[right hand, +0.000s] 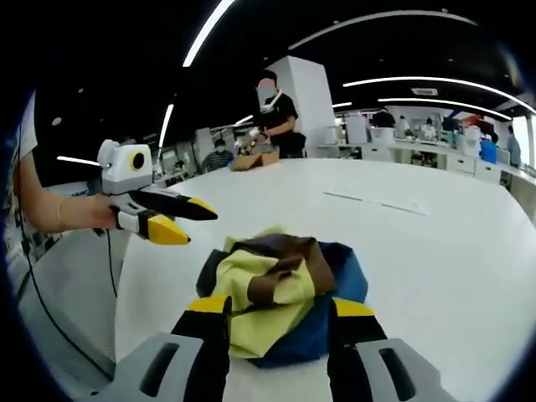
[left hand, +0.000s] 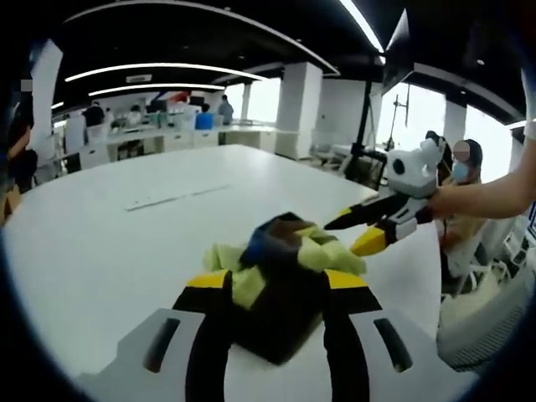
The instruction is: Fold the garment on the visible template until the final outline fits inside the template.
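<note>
Both grippers, jaws apart, flank the crumpled garment on the white table.
Left gripper and right gripper grasp nothing; folding seems barely begun, template possibly those faint lines beyond the garment. Next: spread it flat.

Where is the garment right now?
The garment lies bunched on the white table, just ahead of the left gripper in the left gripper view. In the right gripper view it sits right before the right gripper.
</note>
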